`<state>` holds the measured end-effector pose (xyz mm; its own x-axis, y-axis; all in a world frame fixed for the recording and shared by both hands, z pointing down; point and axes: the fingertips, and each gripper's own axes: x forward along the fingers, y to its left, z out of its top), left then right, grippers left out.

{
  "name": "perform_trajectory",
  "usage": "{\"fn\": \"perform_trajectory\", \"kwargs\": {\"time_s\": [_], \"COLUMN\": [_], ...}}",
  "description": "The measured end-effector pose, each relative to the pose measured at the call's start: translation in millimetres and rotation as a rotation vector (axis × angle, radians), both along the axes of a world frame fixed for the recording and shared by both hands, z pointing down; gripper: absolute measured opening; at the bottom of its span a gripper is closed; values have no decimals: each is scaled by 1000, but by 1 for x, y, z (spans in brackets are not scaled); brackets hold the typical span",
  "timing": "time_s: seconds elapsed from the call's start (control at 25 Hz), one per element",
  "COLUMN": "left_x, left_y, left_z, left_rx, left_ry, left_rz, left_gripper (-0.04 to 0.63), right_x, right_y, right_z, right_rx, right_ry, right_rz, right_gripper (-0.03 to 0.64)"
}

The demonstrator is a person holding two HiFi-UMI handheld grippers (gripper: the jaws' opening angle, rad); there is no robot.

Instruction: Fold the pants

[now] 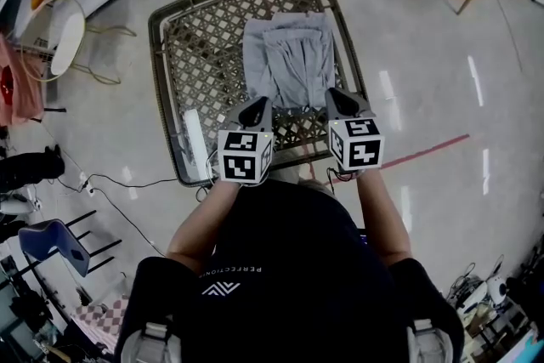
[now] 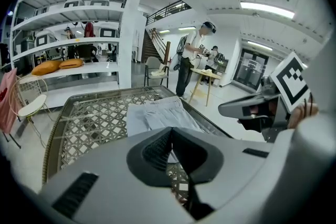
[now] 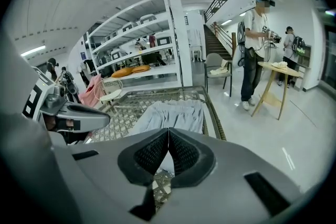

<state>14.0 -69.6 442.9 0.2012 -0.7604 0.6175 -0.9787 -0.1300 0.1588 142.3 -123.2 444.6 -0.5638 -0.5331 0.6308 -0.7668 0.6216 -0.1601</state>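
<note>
Where pants (image 1: 287,59) lie on lattice table (image 1: 160,89), white chair (image 1: 66,36) nearby.

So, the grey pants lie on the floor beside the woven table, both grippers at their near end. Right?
No: the head view shows the pants on the table, not the floor. The left gripper and right gripper are at their near end.

A wicker table (image 1: 158,72) stands on a pale grey floor (image 1: 425,81) crossed by red tape lines (image 1: 429,152). Left of the table sits a round white stool (image 1: 66,38), with white shelving (image 2: 68,42) behind. Beyond the table's far end are a grey chair (image 2: 155,68), a staircase (image 2: 152,45) and a small wooden table (image 3: 278,72). Strip lights (image 2: 268,9) glow overhead.
</note>
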Motion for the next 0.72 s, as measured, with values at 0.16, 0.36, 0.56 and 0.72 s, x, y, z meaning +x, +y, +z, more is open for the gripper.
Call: {"fn": "perform_trajectory", "kwargs": {"time_s": [0.16, 0.36, 0.56, 0.72], "left_x": [1, 1, 2, 5], "left_y": [-2, -5, -2, 5], "left_z": [-7, -12, -5, 5], "left_rx": [14, 22, -3, -39], "left_ry": [7, 11, 18, 24], "left_rz": [-7, -4, 4, 26], "left_gripper": [9, 9, 9, 9], "right_x": [-2, -6, -7, -9], "right_y": [0, 5, 11, 18], "right_z": [-10, -11, -5, 2], "right_rx": [26, 34, 7, -16], "right_ry": [-4, -10, -19, -23], "right_rz": [0, 1, -1, -6], "right_gripper": [35, 35, 35, 35]}}
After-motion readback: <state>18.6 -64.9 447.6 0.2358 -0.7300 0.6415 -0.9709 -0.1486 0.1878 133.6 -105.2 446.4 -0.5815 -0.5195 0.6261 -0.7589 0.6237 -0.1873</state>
